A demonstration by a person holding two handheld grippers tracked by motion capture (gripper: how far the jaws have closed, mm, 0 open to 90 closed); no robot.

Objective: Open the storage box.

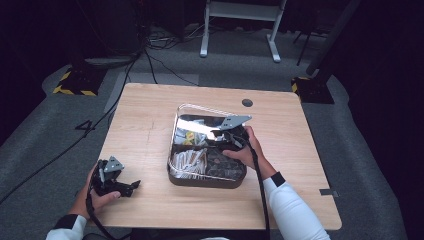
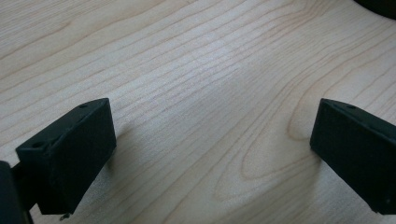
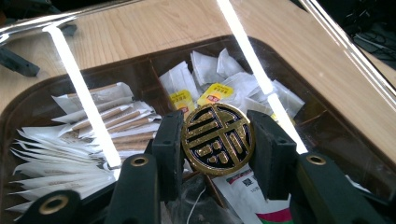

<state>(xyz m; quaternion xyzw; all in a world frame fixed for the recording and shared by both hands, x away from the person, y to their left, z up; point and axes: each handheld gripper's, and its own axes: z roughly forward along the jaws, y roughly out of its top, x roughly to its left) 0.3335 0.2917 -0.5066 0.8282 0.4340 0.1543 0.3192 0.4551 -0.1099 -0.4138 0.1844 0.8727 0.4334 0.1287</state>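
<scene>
Pale wood grain covers the table (image 1: pixel 150 125), which stands on grey carpet in a dark room with cables trailing across the floor behind it. On the table sits a dark compartmented box (image 1: pixel 207 181) with a clear lid (image 1: pixel 200 111) raised over it.

In the right gripper view, the right gripper (image 3: pixel 217 140) pinches a round black and gold knob (image 3: pixel 217 138) between its jaws, one pad against each side of the disc, with the patterned face turned toward the camera. The knob sits on the clear lid, whose glossy surface carries two bright streaks of light running away from the jaws. Beneath the lid, to the left of the jaws, lie white paper-wrapped sticks (image 3: pixel 70 144) in one compartment; beyond the jaws are white sachets with yellow labels (image 3: pixel 215 93); just below the right jaw is a white packet with a green and red print (image 3: pixel 252 196).

In the high view, the right hand (image 1: pixel 245 150) holds its gripper over the box.

The left gripper (image 2: pixel 212 149) has its jaws spread wide with bare wood between them, resting near the table's front left edge, well apart from the box.
</scene>
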